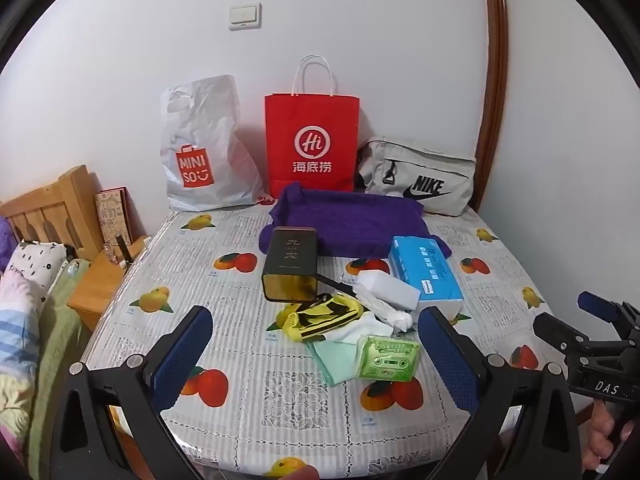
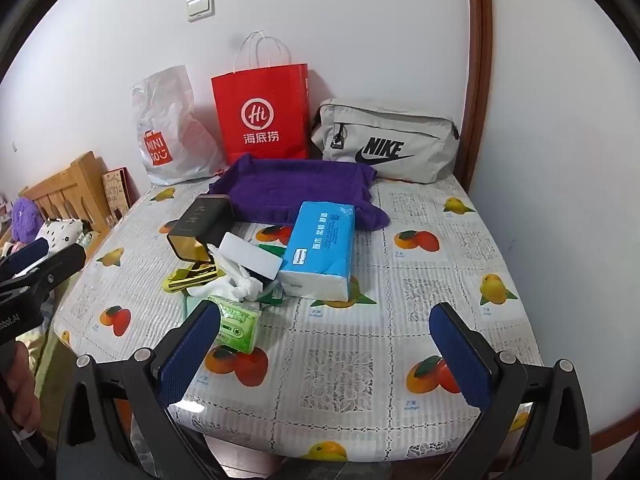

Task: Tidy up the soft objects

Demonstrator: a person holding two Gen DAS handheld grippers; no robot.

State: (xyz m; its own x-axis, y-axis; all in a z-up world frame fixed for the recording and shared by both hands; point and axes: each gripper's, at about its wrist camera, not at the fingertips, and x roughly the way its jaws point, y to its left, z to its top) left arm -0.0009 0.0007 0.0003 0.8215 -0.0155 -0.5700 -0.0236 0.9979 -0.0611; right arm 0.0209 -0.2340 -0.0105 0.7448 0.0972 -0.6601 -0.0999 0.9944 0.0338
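A purple towel lies at the back of the table. In front of it sit a blue tissue pack, a white sponge block, a yellow-black cloth, crumpled white tissue, a mint cloth and a green tissue packet. My left gripper is open and empty above the near table. My right gripper is open and empty, to the right of the pile.
A dark tin box lies by the pile. A white Miniso bag, a red paper bag and a grey Nike pouch stand against the back wall. A wooden bed frame and bedding are left of the table.
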